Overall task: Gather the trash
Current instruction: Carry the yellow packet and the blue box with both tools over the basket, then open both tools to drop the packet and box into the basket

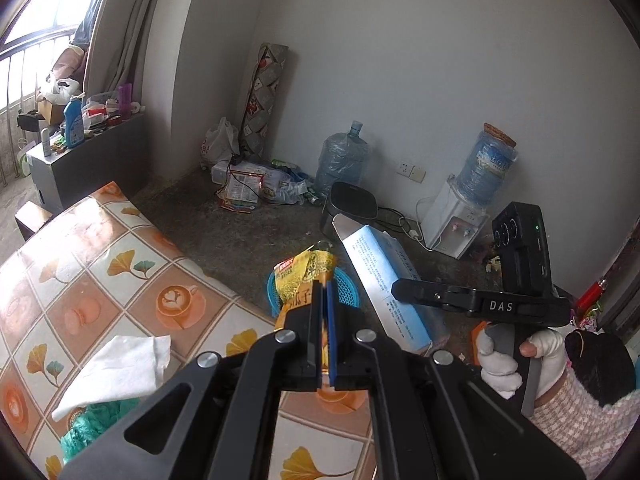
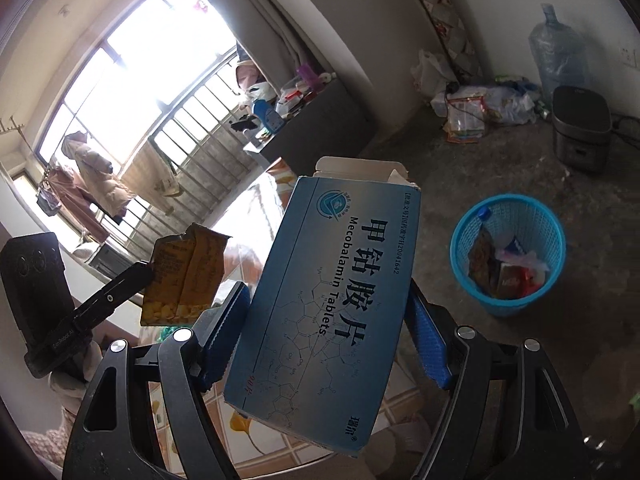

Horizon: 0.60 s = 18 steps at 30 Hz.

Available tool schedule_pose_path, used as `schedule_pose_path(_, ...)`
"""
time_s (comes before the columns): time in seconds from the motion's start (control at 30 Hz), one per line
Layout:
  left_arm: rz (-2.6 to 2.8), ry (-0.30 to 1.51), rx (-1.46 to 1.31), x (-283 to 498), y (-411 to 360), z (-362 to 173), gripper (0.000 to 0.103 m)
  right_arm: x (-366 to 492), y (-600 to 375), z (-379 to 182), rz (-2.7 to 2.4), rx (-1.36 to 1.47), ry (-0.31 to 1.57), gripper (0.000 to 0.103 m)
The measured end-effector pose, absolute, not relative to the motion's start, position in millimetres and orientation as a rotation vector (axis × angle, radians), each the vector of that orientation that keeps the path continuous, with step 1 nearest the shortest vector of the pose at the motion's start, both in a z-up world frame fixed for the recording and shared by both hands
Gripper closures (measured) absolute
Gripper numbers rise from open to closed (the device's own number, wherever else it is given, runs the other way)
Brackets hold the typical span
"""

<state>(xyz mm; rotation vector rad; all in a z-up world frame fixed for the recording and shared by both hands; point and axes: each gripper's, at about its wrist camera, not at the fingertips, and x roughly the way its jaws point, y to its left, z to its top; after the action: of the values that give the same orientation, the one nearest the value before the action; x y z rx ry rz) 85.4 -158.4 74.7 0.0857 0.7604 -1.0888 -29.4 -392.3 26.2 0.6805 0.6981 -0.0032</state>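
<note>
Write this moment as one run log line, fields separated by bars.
left gripper: shut on yellow snack wrapper | right gripper: holds blue medicine box | blue basket: on floor, partly filled

A: Non-task stuff? Table (image 1: 100,264) with tiled cloth, ginkgo leaves and latte cups printed on it.

B: Floor by the wall: white water dispenser (image 1: 454,222) with a blue jug on top, a spare water jug (image 1: 344,158) left of it, and a dark rice cooker (image 1: 352,202) between the two.

A: Rolled mat (image 1: 264,96) leans upright in the corner, with a white plastic bag (image 1: 218,142) at its foot.

B: Grey cabinet (image 1: 86,162) under the window, top cluttered; blue detergent bottle (image 1: 74,122) and purple cup (image 1: 125,100) stand on it.

A: Wall socket (image 1: 411,171) sits low, left of the dispenser. Coats (image 2: 94,178) hang at the barred window.
</note>
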Motion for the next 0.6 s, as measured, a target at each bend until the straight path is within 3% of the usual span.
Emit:
schedule_pose_path(0.47,-1.184,0.978,0.136,155.9,-349.9,11.6,0.101,-9.8,-515.1,-47.7,-0.224,0.971,0.683,0.031)
schedule_pose_path(0.6,-1.161,1.039,0.119,182.5,-398.5,-20.2,0.094,17.5,-554.3,-92.7,-0.266,1.047,0.704,0.025)
